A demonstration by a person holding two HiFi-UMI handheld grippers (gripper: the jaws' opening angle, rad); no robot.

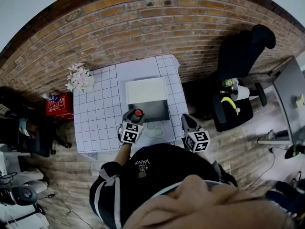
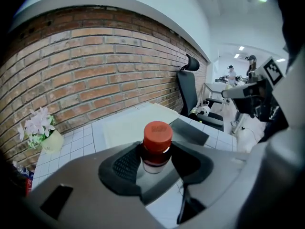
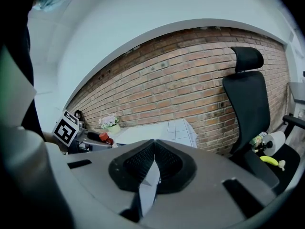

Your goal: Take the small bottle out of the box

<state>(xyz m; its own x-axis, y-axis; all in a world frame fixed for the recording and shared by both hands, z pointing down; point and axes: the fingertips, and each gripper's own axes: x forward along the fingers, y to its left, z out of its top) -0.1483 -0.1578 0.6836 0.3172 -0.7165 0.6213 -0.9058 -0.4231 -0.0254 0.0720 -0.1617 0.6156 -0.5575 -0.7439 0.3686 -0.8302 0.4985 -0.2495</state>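
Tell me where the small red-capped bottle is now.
The small bottle is held in the left gripper, at the near left corner of the box in the head view.

Person's wearing a black top [image 1: 162, 165] with some white lettering [image 1: 143, 165] on the chest, and the left sleeve [image 1: 102, 193] has white stripes down it. The left gripper [image 1: 135, 113] and right gripper [image 1: 187, 119] are both grey plastic with black ribbed pads [image 3: 136, 162]. Each carries a white cube [image 1: 197, 140] with black square markers.
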